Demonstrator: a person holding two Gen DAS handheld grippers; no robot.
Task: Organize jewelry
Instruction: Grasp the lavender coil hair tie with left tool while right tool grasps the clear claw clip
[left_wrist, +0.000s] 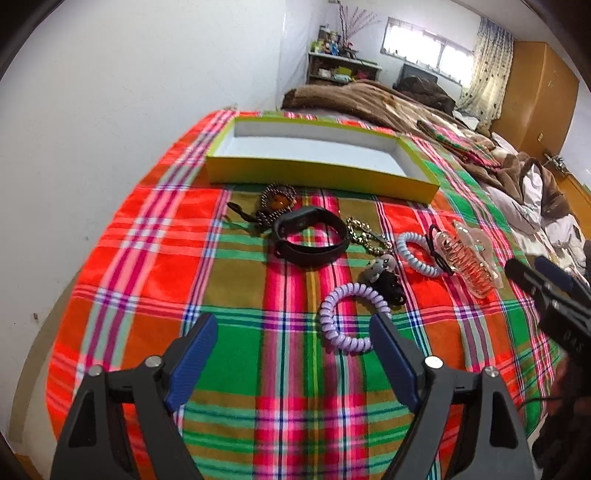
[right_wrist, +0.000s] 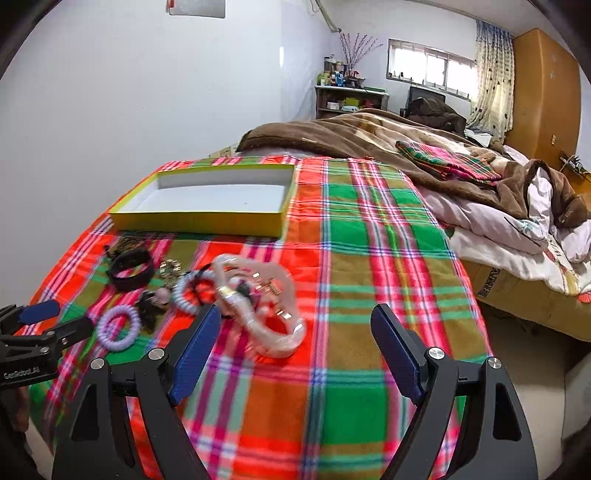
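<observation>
Both tongs, left (left_wrist: 295, 332) and right (right_wrist: 295, 325), gape apart, holding nothing, above bare plaid cloth (left_wrist: 236, 369) on the bed; yellow box (left_wrist: 317, 177) lies near its far edge.

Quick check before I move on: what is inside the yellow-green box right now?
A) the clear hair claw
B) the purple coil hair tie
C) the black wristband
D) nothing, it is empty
D: the yellow-green box shows only its bare white floor in both views, while the black wristband, purple coil hair tie and clear hair claw all lie on the plaid cloth in front of it.
</observation>
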